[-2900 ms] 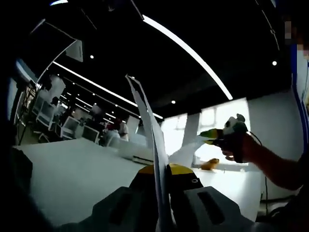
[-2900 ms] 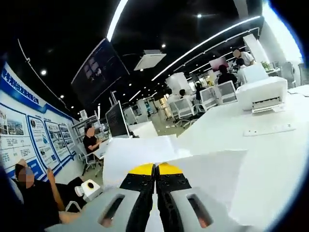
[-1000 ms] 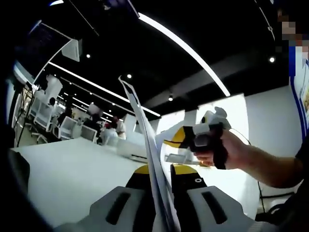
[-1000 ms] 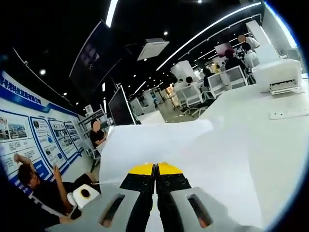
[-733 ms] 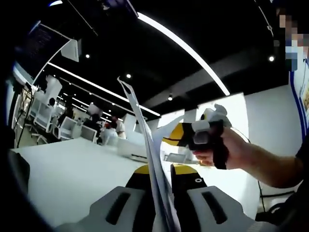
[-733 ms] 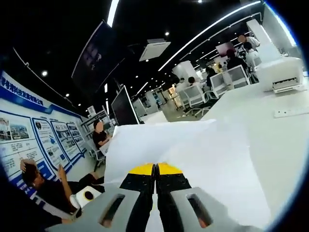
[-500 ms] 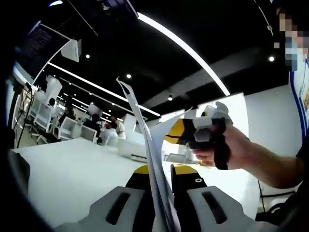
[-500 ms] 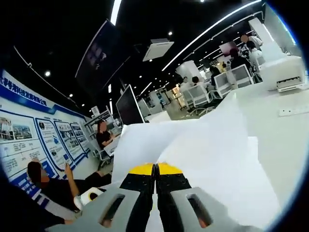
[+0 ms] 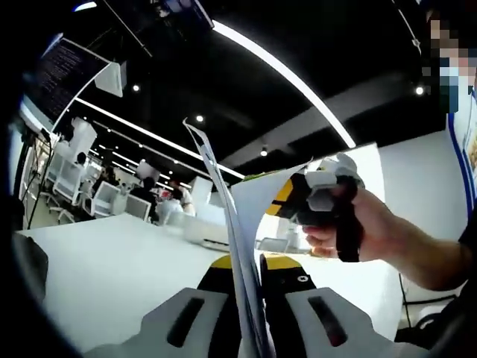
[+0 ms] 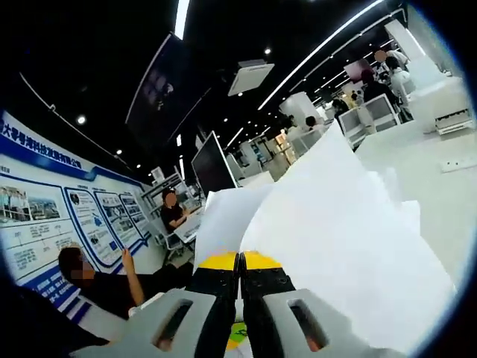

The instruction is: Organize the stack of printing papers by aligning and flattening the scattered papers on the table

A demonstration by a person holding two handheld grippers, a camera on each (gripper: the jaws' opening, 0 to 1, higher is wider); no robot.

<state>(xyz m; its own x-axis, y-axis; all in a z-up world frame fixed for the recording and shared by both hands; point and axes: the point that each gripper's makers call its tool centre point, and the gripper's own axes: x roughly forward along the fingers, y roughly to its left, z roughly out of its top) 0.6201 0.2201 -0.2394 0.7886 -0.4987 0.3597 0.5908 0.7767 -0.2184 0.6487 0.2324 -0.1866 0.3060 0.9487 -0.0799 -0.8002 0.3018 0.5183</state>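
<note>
The left tool (image 9: 242, 262) clenched the papers (image 9: 227, 224) edge-on above the white table (image 9: 104, 276); the right tool (image 10: 240, 259), held by a hand (image 9: 373, 231), gripped the same papers, whose sheets hid the table beyond; seated people (image 10: 173, 212) sat behind.
</note>
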